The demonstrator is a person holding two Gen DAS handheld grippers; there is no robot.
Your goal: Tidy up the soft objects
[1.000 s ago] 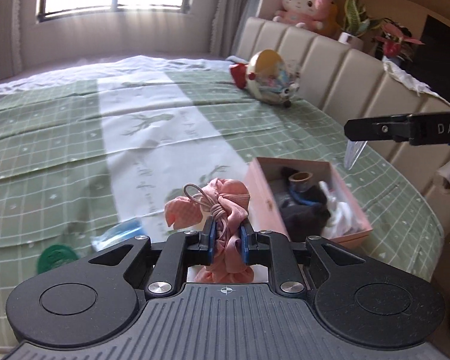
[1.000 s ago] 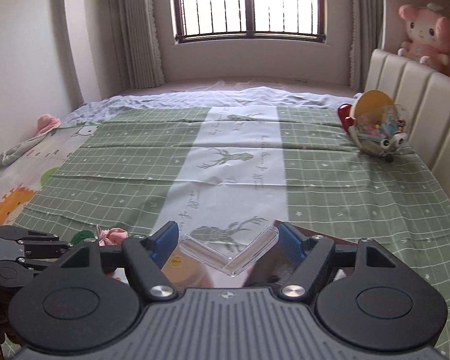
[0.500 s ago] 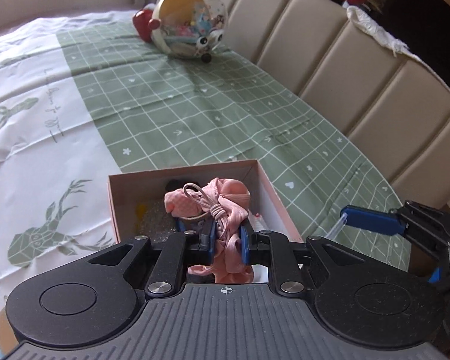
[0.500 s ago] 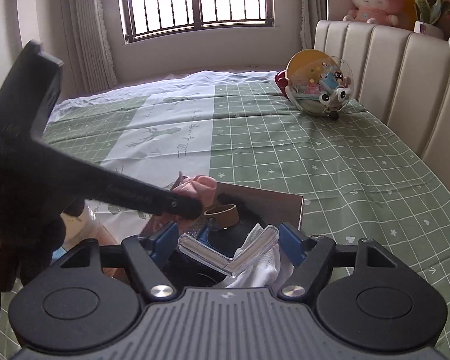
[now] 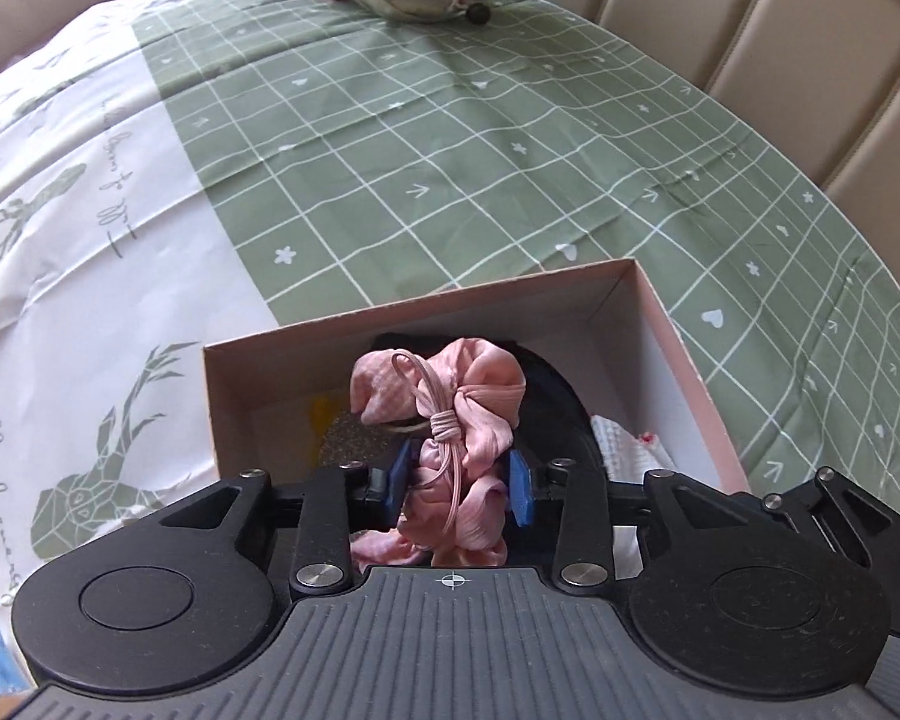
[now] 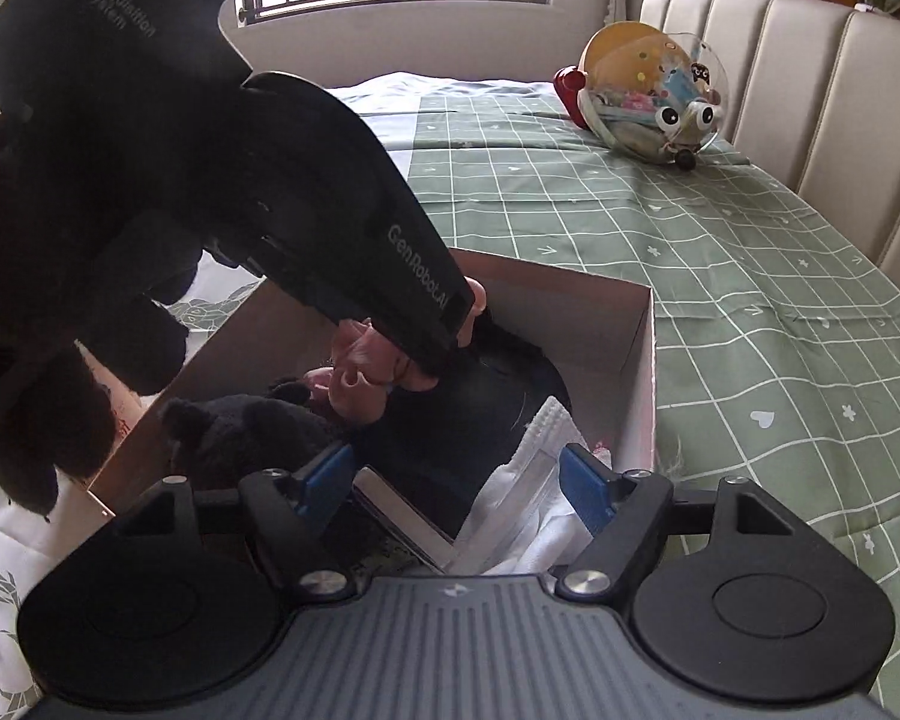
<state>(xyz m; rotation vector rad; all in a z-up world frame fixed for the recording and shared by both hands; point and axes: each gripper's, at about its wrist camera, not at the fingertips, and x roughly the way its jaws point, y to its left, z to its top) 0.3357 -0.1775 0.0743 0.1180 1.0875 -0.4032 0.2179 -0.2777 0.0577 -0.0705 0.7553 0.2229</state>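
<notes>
Pink fabric fills the middle of the left wrist view: the scrunchie-like hair bow (image 5: 450,420), tied with its thin elastic cord, hangs between the blue fingers (image 5: 397,480) of the left gripper (image 5: 459,487). A second ago it was out over the green checked bedspread (image 5: 510,150), beside the pink cardboard box (image 5: 678,336); now it is directly above the box's open inside. The fingers have also spread from the tight pinch they had, so the bow looks about to drop, though cloth still seems to touch both pads. Dark garments and a white knitted piece (image 5: 624,450) lie beneath.

From the right wrist view, the left gripper reaches down into the box (image 6: 648,360), and the bow (image 6: 360,366) sits at its tip, low over the black clothing (image 6: 480,414). The right gripper (image 6: 456,480) stands at the box's near edge with fingers wide apart around a clear plastic strip (image 6: 402,522), above white cloth (image 6: 540,510). Half a second back it was farther off; I judge that piece goes in next. A bug-eyed toy pouch (image 6: 648,102) waits by the headboard.
</notes>
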